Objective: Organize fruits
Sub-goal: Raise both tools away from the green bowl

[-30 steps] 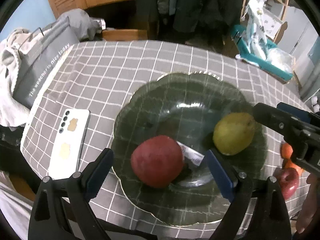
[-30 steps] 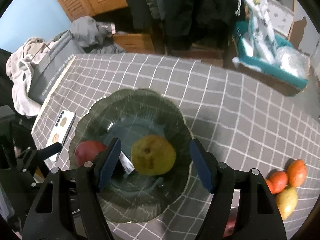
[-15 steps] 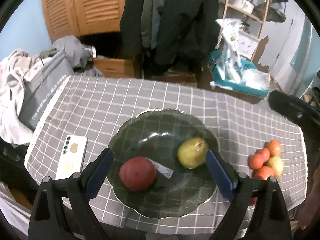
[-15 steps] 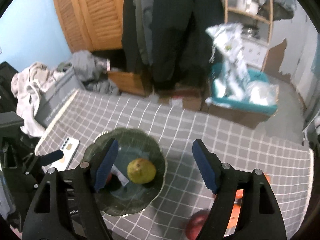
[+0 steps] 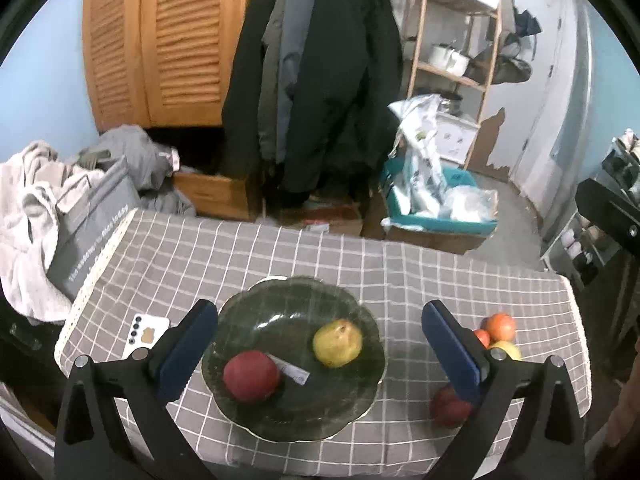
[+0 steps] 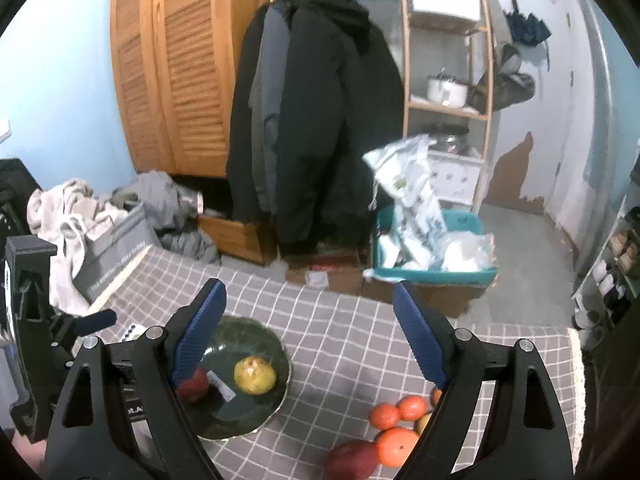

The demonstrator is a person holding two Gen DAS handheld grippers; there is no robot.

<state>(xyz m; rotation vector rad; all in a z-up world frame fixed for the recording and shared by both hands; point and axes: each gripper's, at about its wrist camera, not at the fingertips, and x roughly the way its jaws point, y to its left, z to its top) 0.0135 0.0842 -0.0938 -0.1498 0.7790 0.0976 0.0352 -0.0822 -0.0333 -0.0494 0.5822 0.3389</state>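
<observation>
A dark green scalloped plate (image 5: 280,312) (image 6: 240,332) on the checked tablecloth holds a red apple (image 5: 251,376) (image 6: 196,388), a yellow pear (image 5: 338,343) (image 6: 255,374) and a small white label (image 5: 294,372). Loose fruit lies to its right: oranges (image 6: 396,446) (image 5: 500,326), a yellow fruit (image 5: 508,350) and another red apple (image 6: 352,466) (image 5: 448,402). My left gripper (image 5: 318,312) hangs well above the plate, its jaws opening with nothing between them. My right gripper (image 6: 308,292) is high over the table between plate and loose fruit, its jaws also opening and empty.
A white phone (image 5: 146,334) lies left of the plate. A grey bag (image 5: 92,236) and piled clothes sit off the table's left edge. Beyond the far edge are hanging coats (image 5: 320,80), a teal crate (image 5: 440,208) and a wooden shelf (image 6: 448,60).
Both grippers have risen and drawn back from the plate, so it looks much smaller. The right jaws have spread wider, the left ones slightly. Apple and pear stay in the plate.
</observation>
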